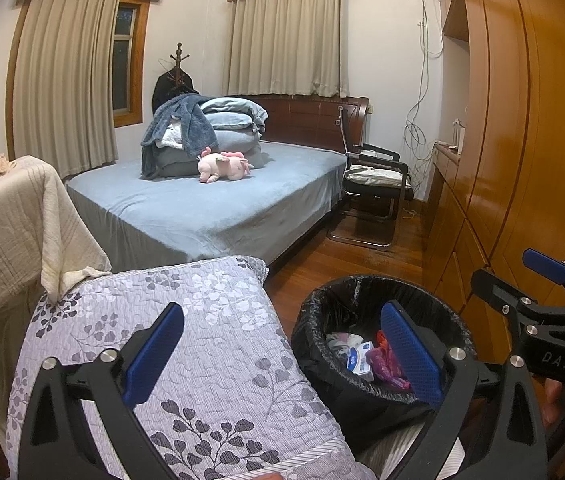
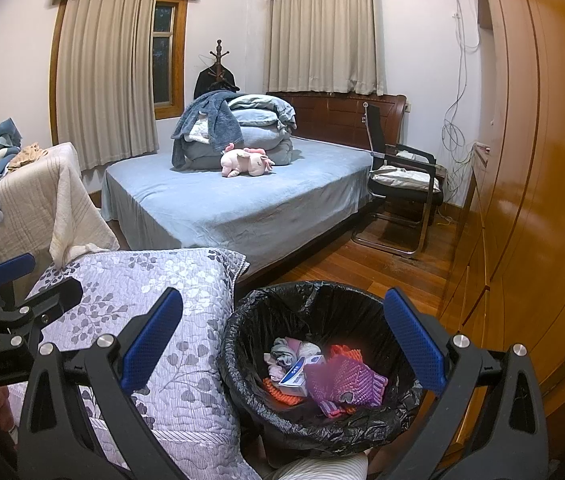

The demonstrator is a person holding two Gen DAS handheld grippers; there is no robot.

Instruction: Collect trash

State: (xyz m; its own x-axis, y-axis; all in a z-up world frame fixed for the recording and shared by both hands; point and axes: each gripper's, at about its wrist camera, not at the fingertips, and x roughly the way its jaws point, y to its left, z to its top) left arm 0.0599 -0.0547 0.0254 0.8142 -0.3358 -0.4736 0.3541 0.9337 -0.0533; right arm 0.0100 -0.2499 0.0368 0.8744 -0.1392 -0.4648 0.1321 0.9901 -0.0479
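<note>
A round bin lined with a black bag point(image 1: 322, 344) point(image 2: 250, 320) stands on the wooden floor beside a quilted surface. Inside lie a white and blue box point(image 1: 360, 360) point(image 2: 296, 378), a purple mesh wrapper point(image 2: 342, 378) point(image 1: 384, 362), an orange mesh piece point(image 2: 282, 394) and crumpled cloth or tissue point(image 2: 288, 350). My left gripper point(image 1: 282, 356) is open over the quilt edge, its right finger overlapping the bin. My right gripper point(image 2: 282, 344) is open, straddling the bin's mouth, nothing between its fingers. The right gripper point(image 1: 522, 280) also shows at the right of the left wrist view, and the left gripper point(image 2: 14, 280) at the right wrist view's left.
A lilac leaf-patterned quilt point(image 1: 210, 360) point(image 2: 162, 320) lies left of the bin. Behind stands a blue bed point(image 1: 210, 200) with folded bedding and a pink plush toy point(image 1: 224, 166). A black chair point(image 1: 378, 188) sits by the headboard. Wooden wardrobes point(image 1: 522, 140) line the right. A draped beige cloth point(image 1: 22, 232) hangs at left.
</note>
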